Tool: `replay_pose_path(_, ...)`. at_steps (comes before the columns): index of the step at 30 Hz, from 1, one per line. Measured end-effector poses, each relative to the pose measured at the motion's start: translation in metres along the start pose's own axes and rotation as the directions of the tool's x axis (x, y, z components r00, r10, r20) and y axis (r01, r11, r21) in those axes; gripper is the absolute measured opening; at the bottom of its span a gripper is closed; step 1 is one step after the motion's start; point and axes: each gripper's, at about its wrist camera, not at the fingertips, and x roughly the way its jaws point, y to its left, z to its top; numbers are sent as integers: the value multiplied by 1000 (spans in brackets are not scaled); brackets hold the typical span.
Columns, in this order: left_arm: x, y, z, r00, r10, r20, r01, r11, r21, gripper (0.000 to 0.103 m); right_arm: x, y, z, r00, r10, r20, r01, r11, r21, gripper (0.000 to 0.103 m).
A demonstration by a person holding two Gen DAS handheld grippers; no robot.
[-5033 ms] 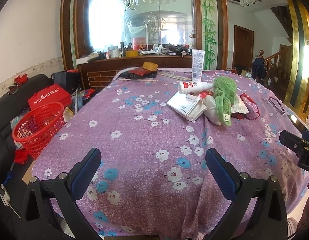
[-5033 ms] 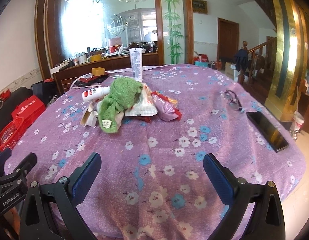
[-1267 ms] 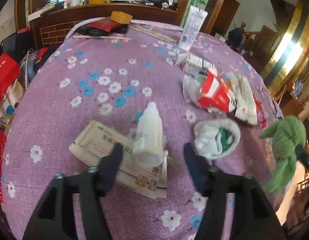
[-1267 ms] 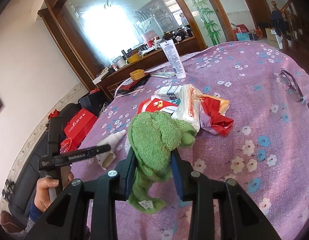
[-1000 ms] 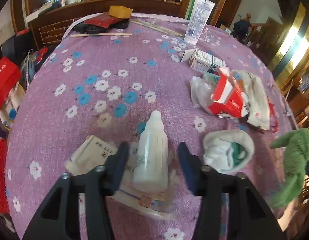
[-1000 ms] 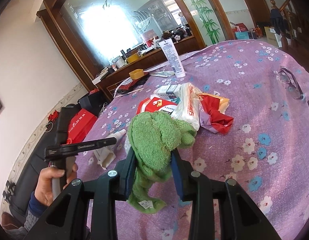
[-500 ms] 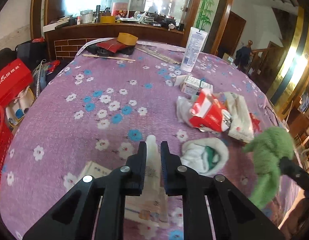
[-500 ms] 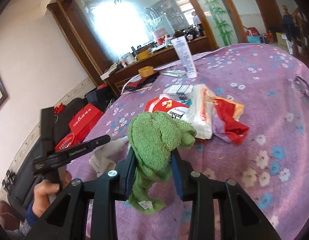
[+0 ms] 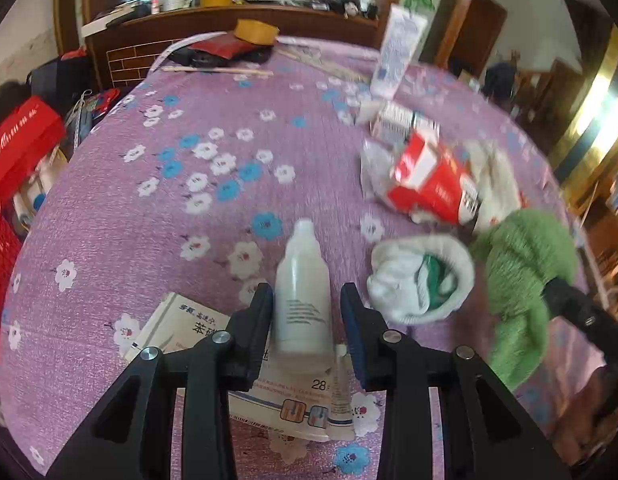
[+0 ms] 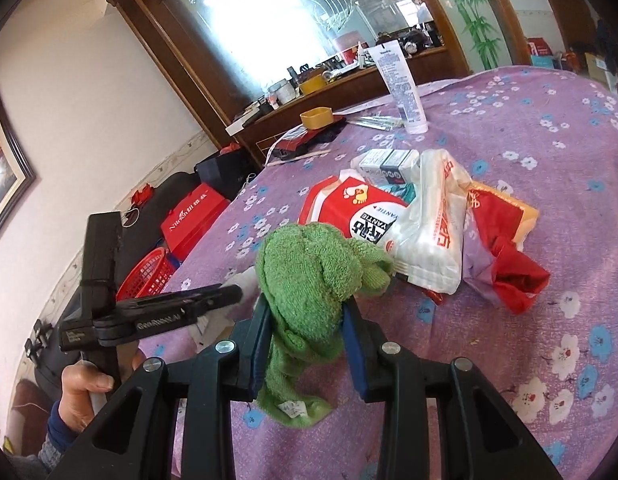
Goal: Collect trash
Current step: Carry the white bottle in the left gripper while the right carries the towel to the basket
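Left wrist view, item one: white plastic bottle (image 9: 303,292), lying on a flat printed medicine box (image 9: 245,356) at the near edge of the purple floral tablecloth (image 9: 149,208). Your left gripper (image 9: 307,308) straddles the bottle; its jaws have just been opening from a tighter squeeze. The left pad seems to touch the bottle, a sliver of gap shows on the right, so your hold looks loose.

Item two: green towel (image 10: 313,276), clamped in your right gripper (image 10: 307,316) with the fingers narrow on it, one end hanging below the jaws.

Item three: trash pile right of centre: red-and-white carton (image 9: 433,184), white wrapper pack (image 10: 433,224), red-and-yellow bag (image 10: 505,240), small boxes (image 10: 389,164), a white wad with green inside (image 9: 419,280).

Item four: red basket (image 10: 147,272), off the table's far left edge, the likely drop point.

Hazards: smooth round bottle may roll or squirt out if you lift on this slack grip. The box beneath may drag along. The dangling towel end may snag the pile or sweep the upright tube (image 10: 401,88) over.
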Motion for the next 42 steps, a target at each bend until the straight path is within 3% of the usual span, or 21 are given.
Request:
replay_pose_path(2, 13, -8, -1, 999, 29, -40, -28, 999, 37, 33, -1, -1, -2, 1000, -5, 4, 5, 1000, 2, 37)
replay_pose_path(7, 20, -10, 6, 999, 52, -9, -52, 998, 29, 30, -10, -1, -5, 999, -33, 18, 32, 999, 22, 37)
replay_pose_path(13, -19, -5, -6, 987, 16, 159, -17, 1000, 10, 30, -23, 15, -6, 995, -83, 47, 83, 997, 8, 37)
replay_pose_path(19, -50, 9, -16, 976, -19, 216, 19, 1000, 3, 30, -22, 36, -6, 991, -121, 57, 121, 993, -2, 37)
replay_pose_path(24, -39, 24, -15, 988, -81, 134, 84, 996, -13, 31, -19, 53, -11, 986, -154, 62, 156, 988, -23, 36)
replay_pose_path(27, -29, 21, -22, 992, -110, 68, 108, 994, 22, 32, -17, 55, -19, 983, -180, 45, 181, 983, -15, 36)
replay_pose_path(31, -17, 11, -33, 997, -75, 10, 74, 994, 83, 36, -17, 52, -25, 978, -208, 25, 208, 978, -3, 36)
replay_pose_path(33, -16, 10, -32, 995, -98, -7, 98, 991, 86, 53, -19, 52, -25, 976, -216, 22, 216, 976, 2, 36)
replay_pose_path(35, -16, 11, -28, 994, -110, -24, 112, 991, 74, 57, -22, 53, -24, 974, -223, 27, 223, 975, 3, 36)
replay_pose_path(37, -12, 8, -25, 992, -116, -52, 120, 988, 93, 42, -24, 52, -23, 974, -224, 34, 224, 975, 4, 36)
replay_pose_path(38, -7, 5, -23, 988, -124, -87, 133, 986, 100, 29, -24, 52, -24, 974, -223, 36, 223, 975, 4, 36)
replay_pose_path(42, 3, -5, -18, 991, -73, -109, 90, 983, 160, 29, -22, 52, -25, 975, -219, 33, 219, 976, 11, 36)
